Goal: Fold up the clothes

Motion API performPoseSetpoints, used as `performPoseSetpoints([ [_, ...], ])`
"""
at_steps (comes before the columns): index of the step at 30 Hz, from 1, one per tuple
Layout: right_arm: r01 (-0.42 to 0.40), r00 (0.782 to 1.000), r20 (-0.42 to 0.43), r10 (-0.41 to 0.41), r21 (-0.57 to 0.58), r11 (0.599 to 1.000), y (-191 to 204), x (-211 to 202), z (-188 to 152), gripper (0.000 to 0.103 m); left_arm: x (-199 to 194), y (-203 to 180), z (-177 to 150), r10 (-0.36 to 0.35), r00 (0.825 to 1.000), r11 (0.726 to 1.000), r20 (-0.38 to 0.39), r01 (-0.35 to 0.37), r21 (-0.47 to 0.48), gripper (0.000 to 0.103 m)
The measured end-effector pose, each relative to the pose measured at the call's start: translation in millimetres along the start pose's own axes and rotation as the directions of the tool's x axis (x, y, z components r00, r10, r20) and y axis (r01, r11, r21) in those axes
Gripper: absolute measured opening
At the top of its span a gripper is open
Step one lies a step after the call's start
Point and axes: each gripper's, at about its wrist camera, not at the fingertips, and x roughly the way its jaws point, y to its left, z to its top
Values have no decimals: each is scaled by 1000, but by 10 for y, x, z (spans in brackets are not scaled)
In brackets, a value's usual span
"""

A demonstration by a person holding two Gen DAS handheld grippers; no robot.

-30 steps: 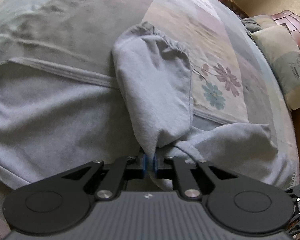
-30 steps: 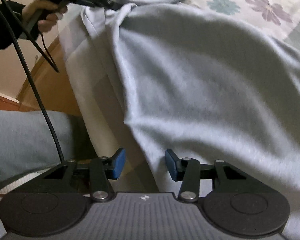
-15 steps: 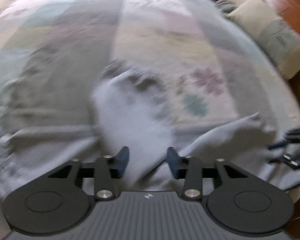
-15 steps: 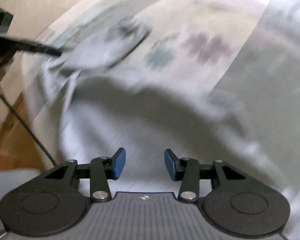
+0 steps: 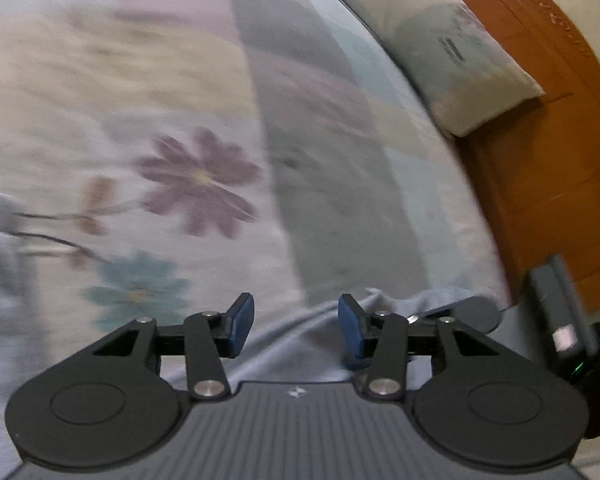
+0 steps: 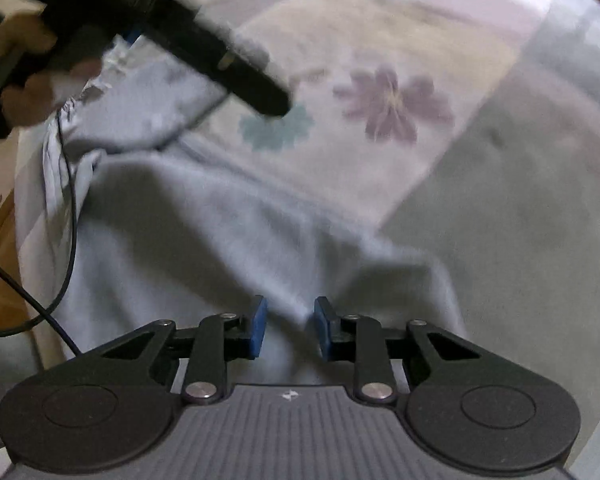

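Grey garment [image 6: 204, 240] lies directly under my right hand-held gripper [image 6: 287, 326], jaws just closing around a ridge; left hand-held gripper [image 5: 296, 326], just opened, holds nothing.

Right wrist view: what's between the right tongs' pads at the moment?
A raised fold of the grey garment sits between the right tongs, whose jaws have just been closing; their pads don't visibly press it yet. The right wrist view shows this.
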Motion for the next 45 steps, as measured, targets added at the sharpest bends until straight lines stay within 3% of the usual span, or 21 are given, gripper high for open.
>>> performPoseSetpoints([
  [6, -47, 997, 66, 40, 108, 993, -40, -196, -225, 32, 599, -220, 83, -70, 983, 990, -169, 89, 110, 48],
  [9, -51, 996, 78, 40, 139, 989, -48, -264, -314, 32, 769, -383, 127, -83, 968, 966, -238, 137, 220, 48],
  [12, -58, 996, 82, 44, 178, 982, -87, -315, -374, 32, 895, -459, 207, -110, 947, 944, -302, 195, 265, 48],
  [14, -64, 995, 84, 47, 205, 977, -117, -347, -404, 32, 978, -475, 286, -158, 922, 941, -353, 249, 228, 48],
  [16, -63, 995, 84, 45, 226, 972, -132, -363, -440, 32, 1023, -486, 333, -234, 887, 931, -399, 322, 170, 50],
  [18, -67, 996, 80, 49, 242, 968, -149, -345, -475, 32, 1080, -468, 333, -303, 841, 918, -449, 384, 100, 62],
  [19, -70, 996, 75, 52, 249, 966, -157, -329, -491, 33, 1128, -450, 328, -328, 822, 915, -466, 399, 58, 65],
  [21, -74, 996, 65, 59, 259, 963, -171, -294, -519, 33, 1277, -385, 309, -359, 804, 921, -474, 389, -37, 66],
  [23, -75, 996, 62, 61, 270, 960, -188, -267, -532, 33, 1396, -318, 323, -405, 810, 912, -423, 392, -123, 65],
  [27, -72, 996, 70, 53, 296, 953, -235, -248, -539, 33, 1453, -265, 486, -450, 861, 888, -238, 403, -221, 65],
  [30, -69, 996, 75, 48, 310, 948, -264, -252, -568, 36, 1432, -373, 484, -401, 875, 916, -272, 384, -118, 64],
  [33, -63, 997, 72, 42, 320, 945, -268, -248, -614, 36, 1191, -393, 537, -288, 925, 949, -246, 310, 54, 64],
  [37, -51, 996, 82, 25, 335, 941, -267, -271, -629, 37, 850, -216, 671, -285, 947, 956, -148, 292, 29, 66],
  [39, -45, 996, 87, 15, 350, 936, -276, -275, -625, 39, 798, -199, 625, -360, 922, 933, -143, 358, -40, 67],
  [42, -34, 996, 91, 1, 365, 931, -302, -292, -642, 39, 880, -217, 455, -471, 860, 881, -198, 449, -147, 71],
  [43, -29, 996, 89, -4, 366, 930, -297, -292, -640, 39, 939, -223, 388, -493, 841, 869, -222, 462, -179, 72],
  [45, -17, 996, 84, -15, 362, 932, -285, -296, -643, 40, 1119, -235, 235, -499, 820, 864, -280, 448, -229, 72],
])
